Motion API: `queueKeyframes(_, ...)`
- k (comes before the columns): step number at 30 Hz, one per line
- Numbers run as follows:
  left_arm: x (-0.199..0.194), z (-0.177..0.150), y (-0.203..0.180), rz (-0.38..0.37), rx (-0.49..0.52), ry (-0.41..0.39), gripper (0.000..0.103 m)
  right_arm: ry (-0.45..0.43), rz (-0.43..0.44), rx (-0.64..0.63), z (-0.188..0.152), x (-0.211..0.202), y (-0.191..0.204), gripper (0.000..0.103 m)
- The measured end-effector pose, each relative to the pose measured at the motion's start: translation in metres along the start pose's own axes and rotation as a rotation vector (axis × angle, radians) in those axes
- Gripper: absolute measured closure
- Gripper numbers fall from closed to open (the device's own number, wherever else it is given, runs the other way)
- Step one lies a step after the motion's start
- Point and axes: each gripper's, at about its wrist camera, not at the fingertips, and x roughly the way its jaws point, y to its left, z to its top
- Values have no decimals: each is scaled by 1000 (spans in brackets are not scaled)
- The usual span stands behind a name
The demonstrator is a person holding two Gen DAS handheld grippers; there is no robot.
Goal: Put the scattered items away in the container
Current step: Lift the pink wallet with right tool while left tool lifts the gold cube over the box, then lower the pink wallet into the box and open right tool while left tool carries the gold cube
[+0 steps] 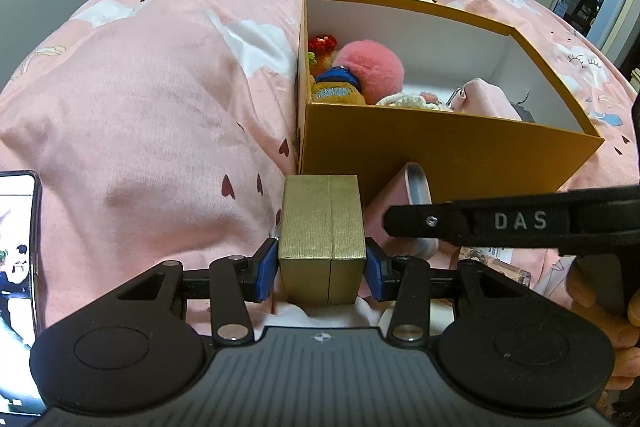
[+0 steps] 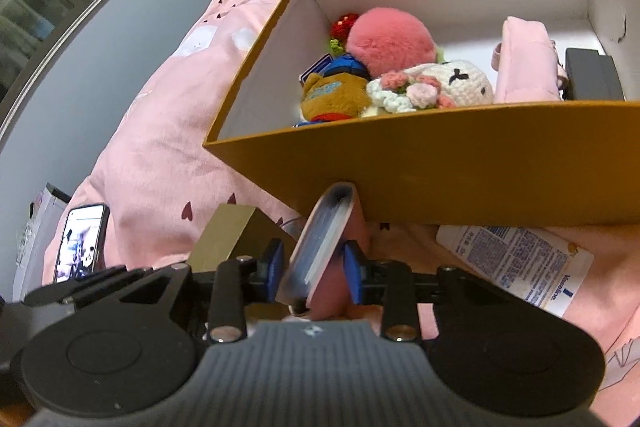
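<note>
Blue pads on the left gripper (image 1: 322,269) are clamped against the two side faces of a small gold box (image 1: 322,227), which sits square and upright between the fingers, just short of the container's near wall. The right gripper (image 2: 314,269) has its fingers pressed on a pink album (image 2: 324,247), held on edge and tilted, its spine nearly touching that same wall; the grip looks narrow and a little off-centre, so the album may pivot.

Both loads sit below the rim of the orange cardboard box (image 2: 440,171), the container, which rests on the pink bedspread (image 1: 160,107). Inside it already lie a pink pompom (image 2: 390,39), a crocheted bunny (image 2: 448,83), a brown plush bear (image 2: 332,99), a pink pouch (image 2: 528,63) and a dark grey case (image 2: 592,75).

To do this step well, each hand should lift straight up until its item clears the wall, then move forward over free floor. The open white patch at the near left corner suits the gold box. The album should go in flat, released low so it does not topple.

A Vaseline packet (image 2: 516,259) is not yet in the container, lying on the bedspread near the wall. A phone (image 2: 82,243) lies off to the left.
</note>
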Motion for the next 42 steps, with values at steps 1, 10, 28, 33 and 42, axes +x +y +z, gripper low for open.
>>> queueKeyframes(1, 0, 1, 0, 0, 1, 0, 52, -1, -4, -9, 0, -2, 0, 78)
queueKeyframes(10, -21, 10, -3, -97, 13, -18, 52, -55, 38, -47, -3, -51, -12, 85)
queueKeyframes(28, -65, 72, -48, -281, 90, -231, 52, -309, -39, -114, 42, -205, -17, 86)
queueKeyframes(33, -44, 96, -61, -270, 87, -241, 52, -366, -250, -197, 62, -201, -23, 86)
queueKeyframes(42, -3, 112, -73, -303, 85, -225, 52, -229, -438, -193, 87, -154, -51, 86)
